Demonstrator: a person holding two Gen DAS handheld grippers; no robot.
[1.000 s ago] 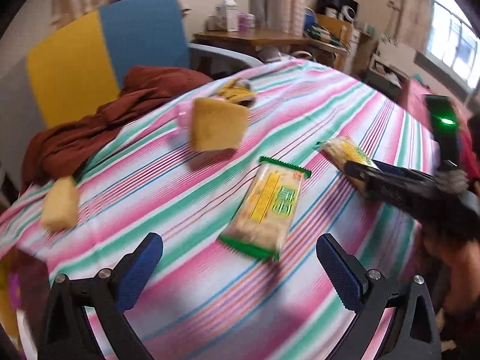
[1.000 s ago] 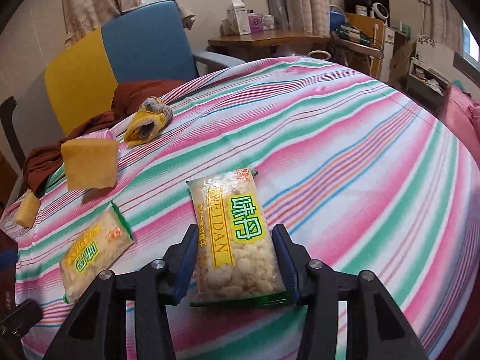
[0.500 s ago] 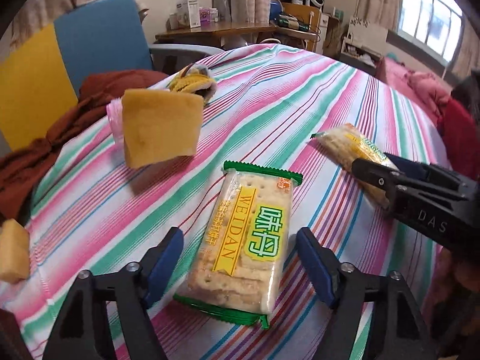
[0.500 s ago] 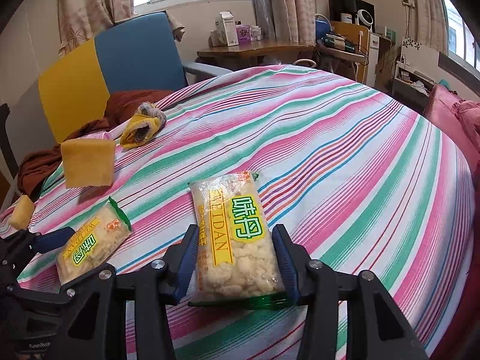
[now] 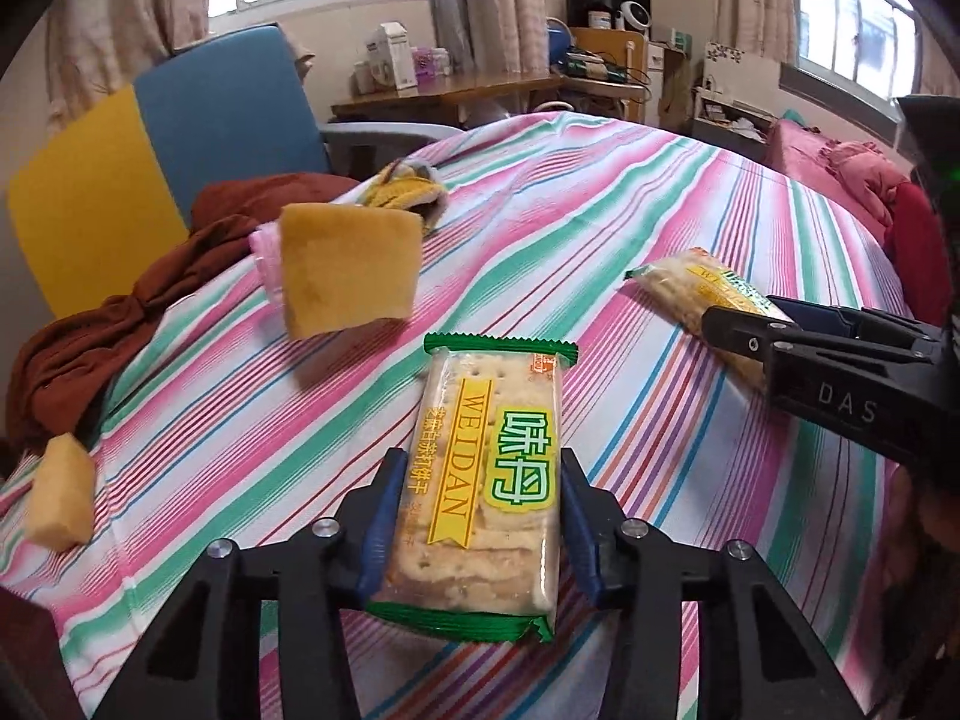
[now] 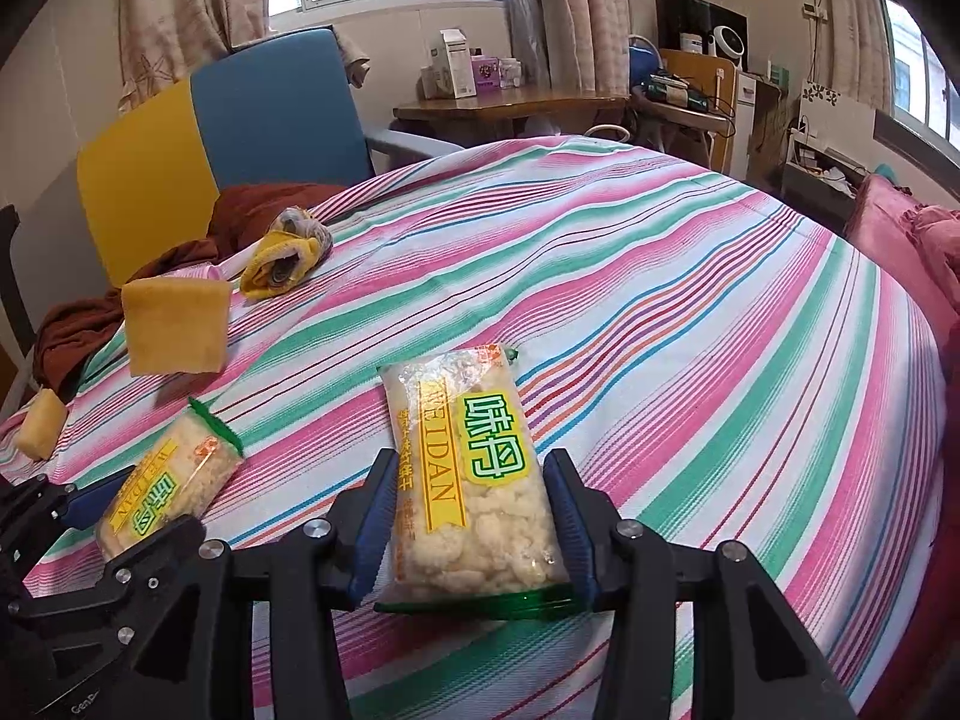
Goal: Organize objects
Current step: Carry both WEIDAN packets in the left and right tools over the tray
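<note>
A: Left wrist view first. What has the left gripper [image 5: 477, 531] got?

B: A cracker pack [image 5: 489, 468] lies on the striped cloth [image 5: 630, 204], its near end between the blue pads [image 5: 378, 534]. The jaws are closing; the pads look to be at the wrapper's long edges, though I can't be sure they press firmly yet.

A: How should the squeeze go?

B: I'd say gently, and square across the width. The crackers inside look whole, so a hard pinch could crush them. Let the pads seat before any lift.

A: Anything nearby?

B: A yellow sponge [image 5: 348, 267] beyond the pack, a smaller sponge [image 5: 60, 495] at the left edge, and the second pack [image 5: 702, 288] to the right, under the other tool.

A: Now the right wrist view.

B: The right gripper [image 6: 477, 525] is narrowed on the second pack [image 6: 474, 468], pads against both long sides of its near end. Its contents look broken up. The pack appears to rest on the cloth [image 6: 660, 276].

A: Advice?

B: Hold steady, don't tighten. The first pack [image 6: 165, 492] is well clear to the left.
</note>
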